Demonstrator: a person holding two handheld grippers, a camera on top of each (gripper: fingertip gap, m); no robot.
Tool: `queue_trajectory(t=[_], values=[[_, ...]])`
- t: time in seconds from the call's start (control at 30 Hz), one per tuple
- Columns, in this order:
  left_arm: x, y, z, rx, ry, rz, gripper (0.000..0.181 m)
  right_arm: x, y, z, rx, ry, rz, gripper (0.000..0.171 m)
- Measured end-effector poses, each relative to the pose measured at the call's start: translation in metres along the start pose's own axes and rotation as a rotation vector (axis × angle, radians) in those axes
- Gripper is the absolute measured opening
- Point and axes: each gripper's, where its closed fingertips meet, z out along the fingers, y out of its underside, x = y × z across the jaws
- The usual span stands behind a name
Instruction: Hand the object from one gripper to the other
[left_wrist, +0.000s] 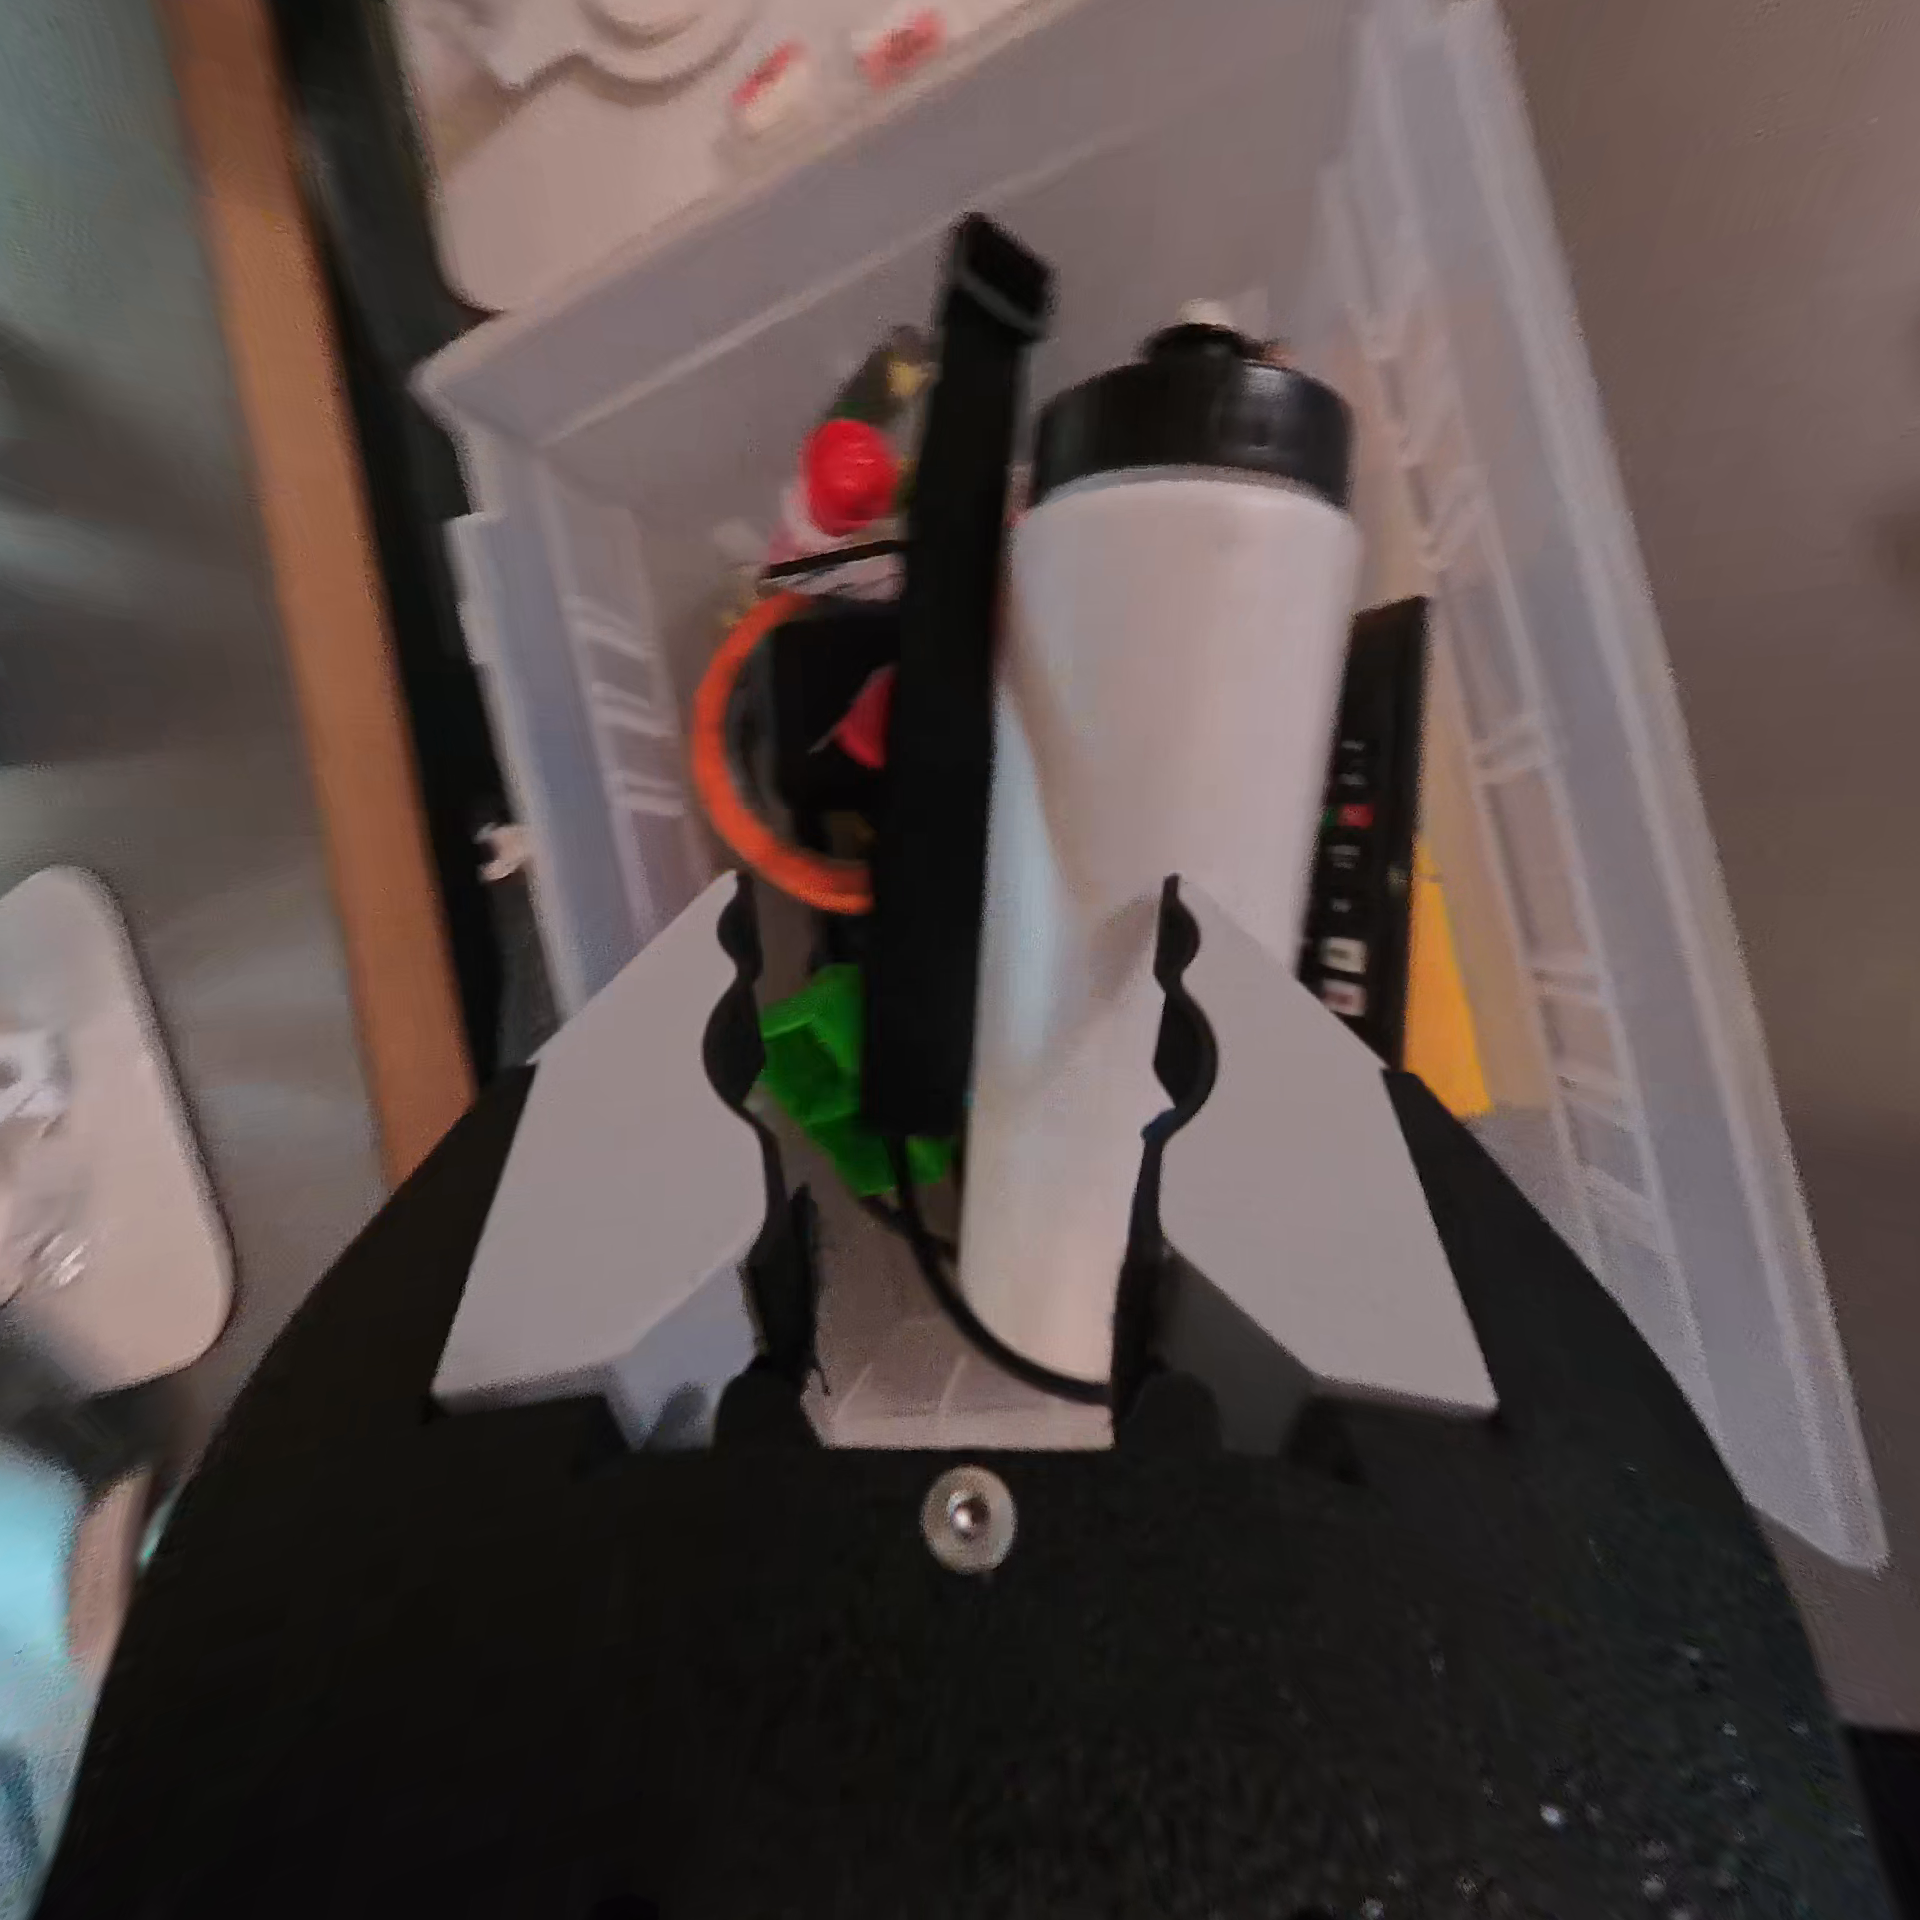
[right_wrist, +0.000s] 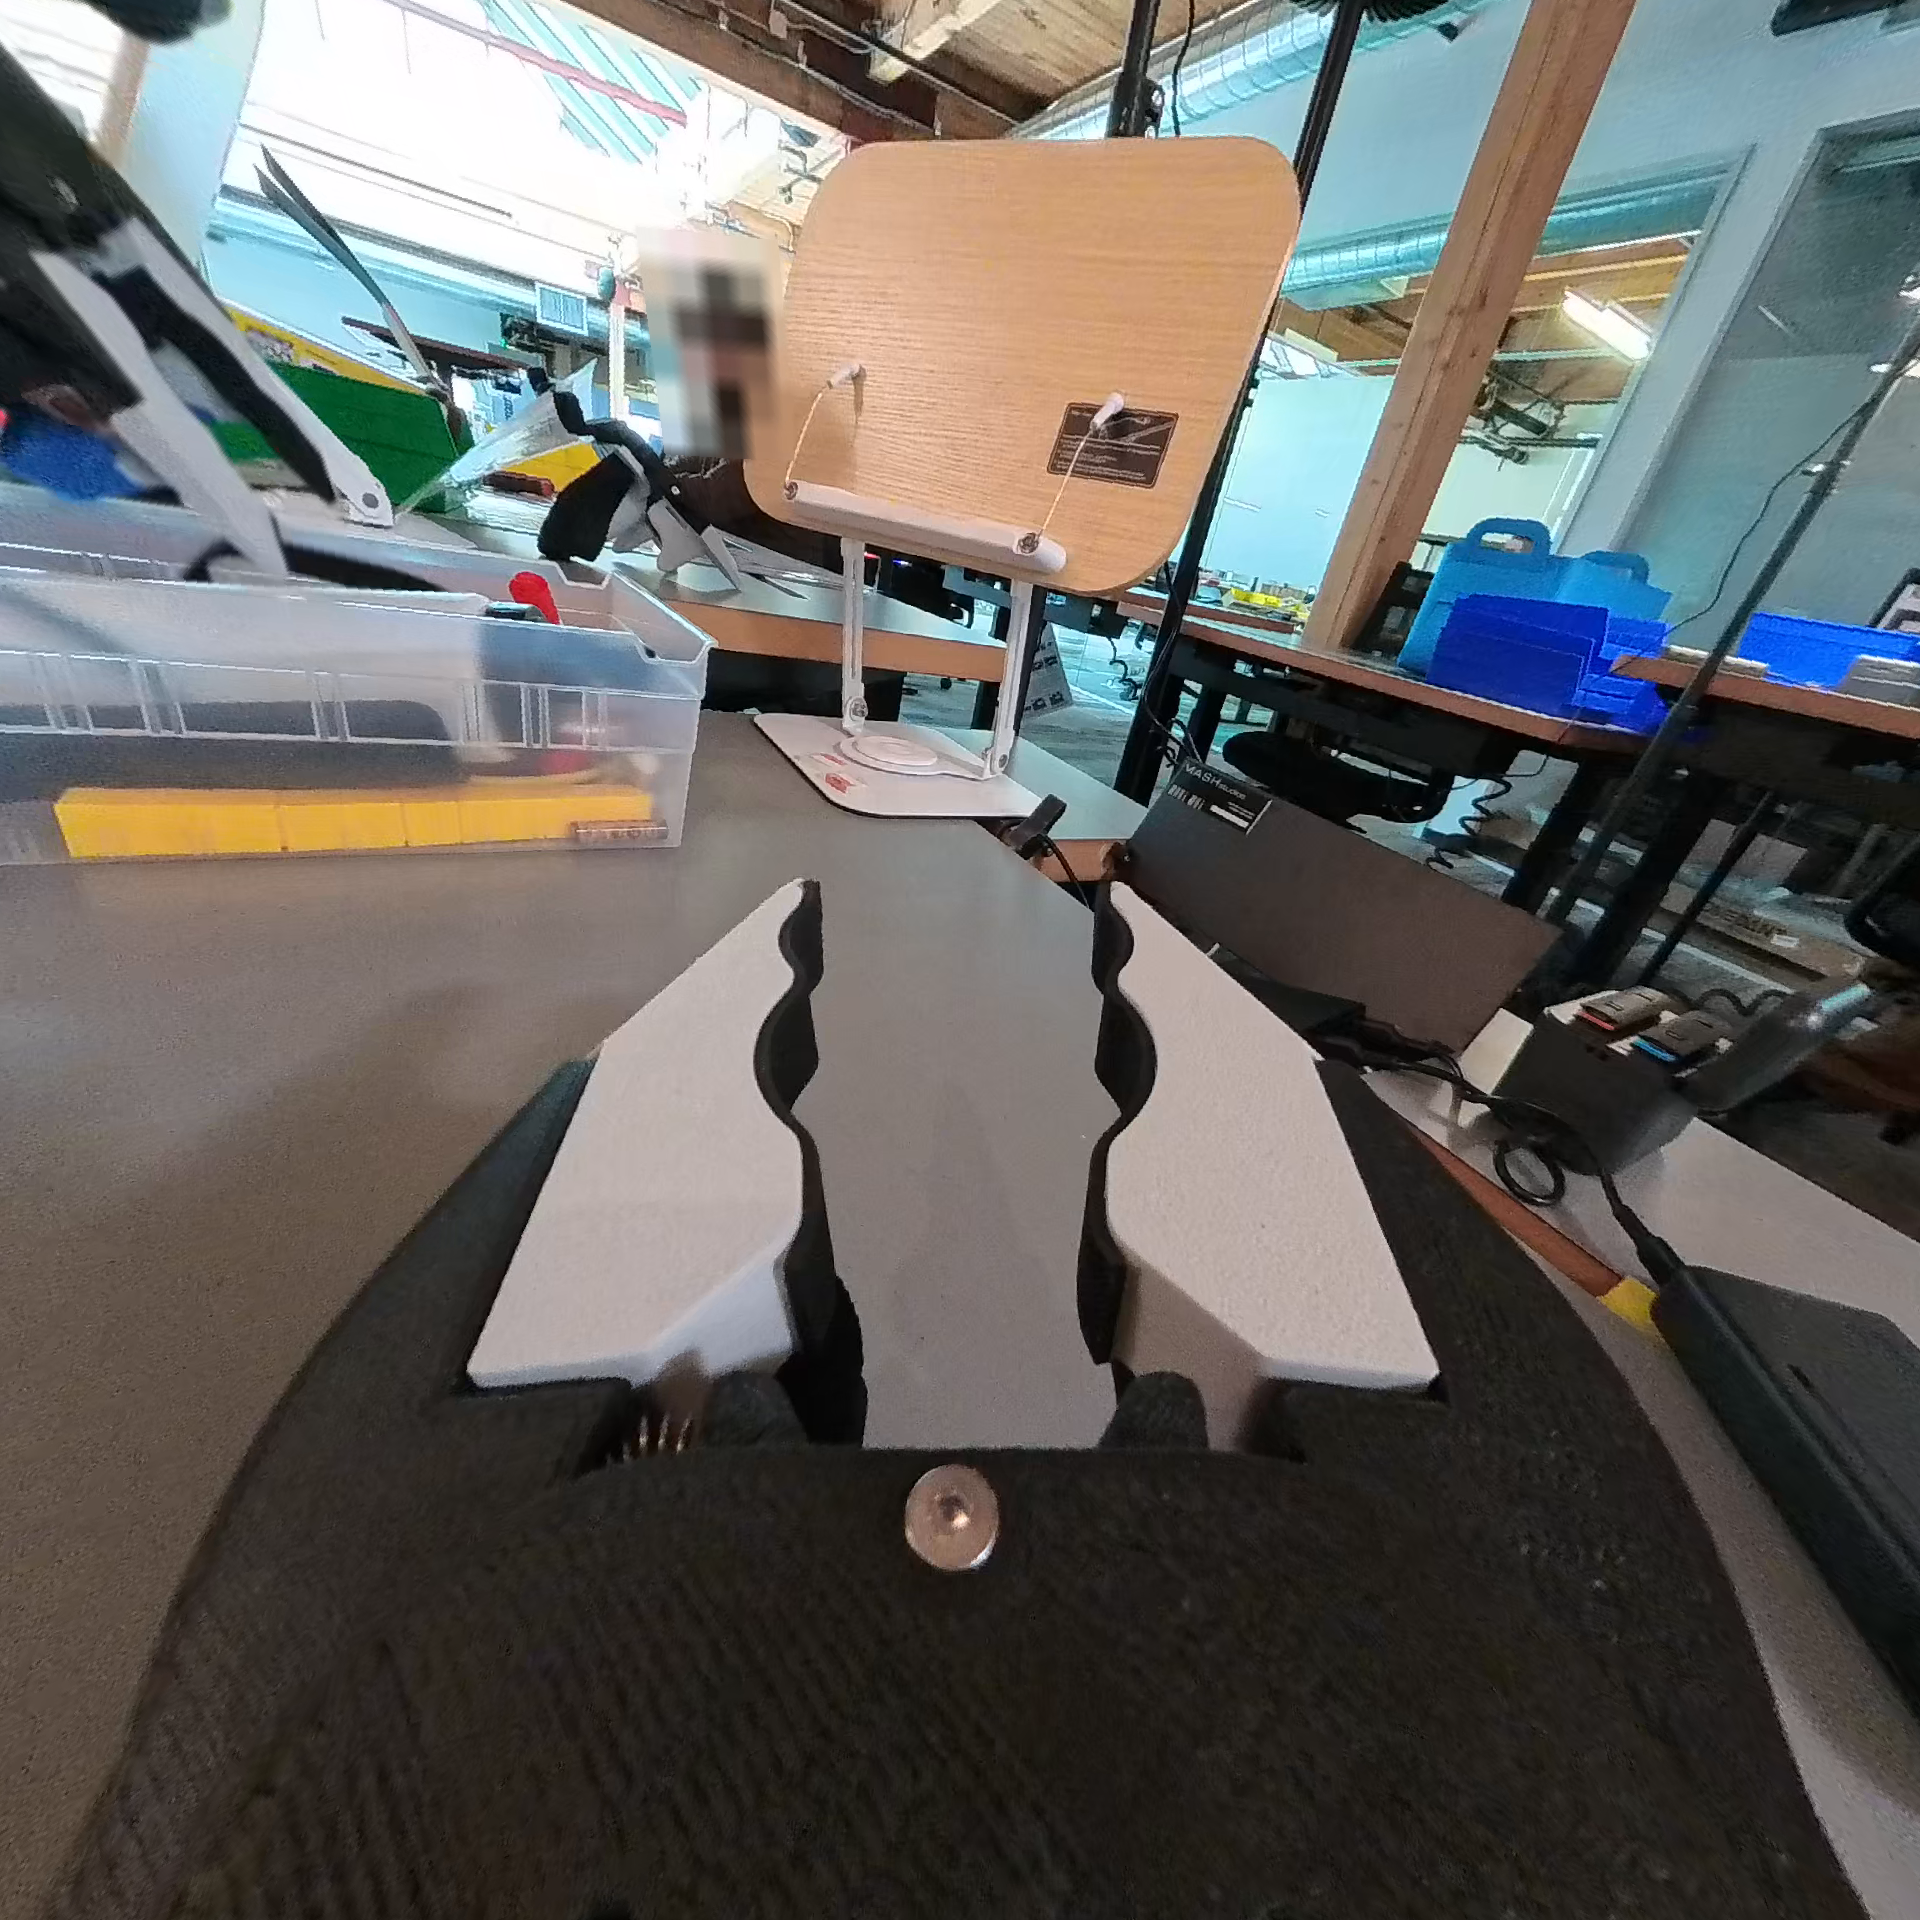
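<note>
Plainly one white bottle (left_wrist: 1164, 831), two empty grippers

bare grey table (right_wrist: 312, 1039) ahead of right claw (right_wrist: 951, 914) — clear bin (right_wrist: 582, 665) crowds the left.

My left gripper (left_wrist: 951, 904) has a matte black body, speckled and grainy, with one silver socket-head screw (left_wrist: 968, 1525) sunk at six o'clock of the finger gap. Its two fingers (left_wrist: 623, 1174) are pale grey wedges, each lined on the inner edge with a wavy black pad (left_wrist: 740, 1039). My right gripper (right_wrist: 956, 904) is built alike: ribbed black printed shell, the same silver screw (right_wrist: 951, 1515), grey fingers (right_wrist: 1257, 1195) with scalloped black pads (right_wrist: 800, 1039), and a small metal spring (right_wrist: 665, 1439) at seven o'clock.
</note>
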Motion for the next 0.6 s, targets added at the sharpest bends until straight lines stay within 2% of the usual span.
queue_trajectory(t=[0.07,0.13,0.23,0.3,0.43,0.6], values=[[-0.020,-0.001,-0.010,0.016,-0.094,-0.039,0.081,0.000,0.000,0.000,-0.002,0.001,0.003,0.051],[-0.021,-0.009,-0.021,0.066,-0.093,-0.041,0.083,0.001,0.000,0.000,-0.002,0.001,0.006,0.051],[0.037,-0.032,-0.033,0.199,0.233,0.006,0.071,0.000,0.001,0.001,-0.002,-0.001,0.011,0.051],[0.056,-0.027,-0.026,0.137,0.329,0.011,0.067,-0.001,0.001,0.002,-0.005,-0.005,0.011,0.051],[0.050,0.001,0.006,-0.069,0.245,0.118,0.061,-0.001,0.002,0.002,-0.009,-0.007,0.006,0.051],[0.045,0.016,0.027,-0.186,0.221,0.115,0.069,0.000,0.002,0.002,-0.009,-0.005,0.017,0.051]])
